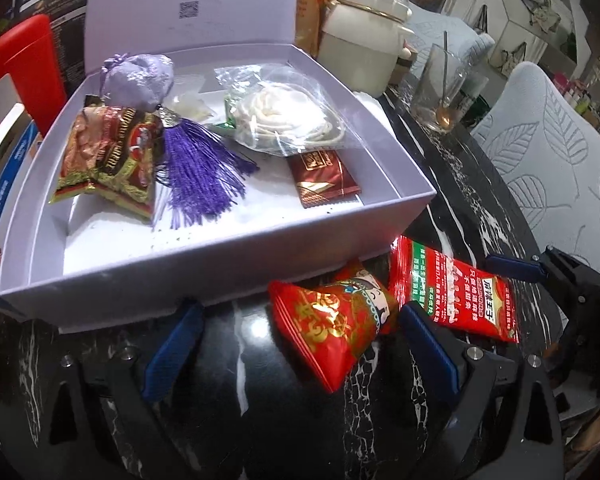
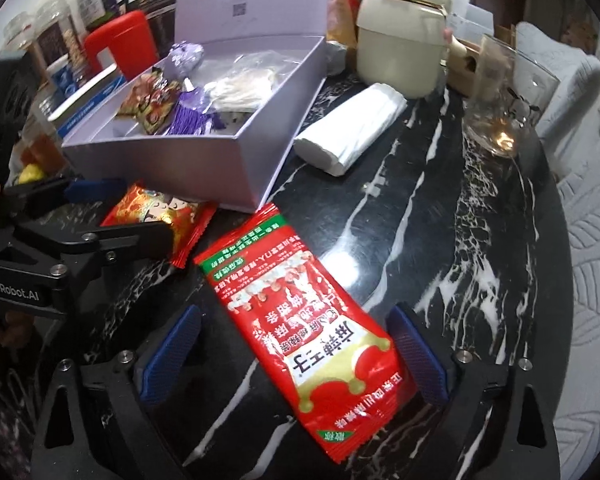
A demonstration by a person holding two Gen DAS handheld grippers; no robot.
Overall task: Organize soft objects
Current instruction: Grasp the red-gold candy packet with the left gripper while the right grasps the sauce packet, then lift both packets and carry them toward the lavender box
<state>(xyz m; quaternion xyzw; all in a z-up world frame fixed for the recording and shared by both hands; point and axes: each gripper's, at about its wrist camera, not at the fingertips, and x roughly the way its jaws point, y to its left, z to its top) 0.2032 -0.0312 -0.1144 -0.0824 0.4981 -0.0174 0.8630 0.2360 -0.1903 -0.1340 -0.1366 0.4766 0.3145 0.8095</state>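
Observation:
An open lilac box [image 1: 228, 240] [image 2: 156, 148] holds a purple tassel sachet [image 1: 140, 76], a snack packet [image 1: 108, 152], a bag of white cord [image 1: 288, 116] and a brown sachet [image 1: 324, 178]. On the black marble table lie a red-gold snack packet [image 1: 340, 324] [image 2: 160, 212] and a long red packet [image 1: 456, 292] [image 2: 312, 340]. My left gripper [image 1: 296, 348] is open with the red-gold packet between its fingers. My right gripper [image 2: 296, 356] is open around the long red packet.
A cream pot [image 1: 360, 36] [image 2: 400, 36] and a glass with a spoon [image 1: 444, 88] stand behind the box. A white tissue pack [image 2: 348, 128] lies right of the box. A red container [image 1: 20, 64] and jars [image 2: 56, 36] stand at the left.

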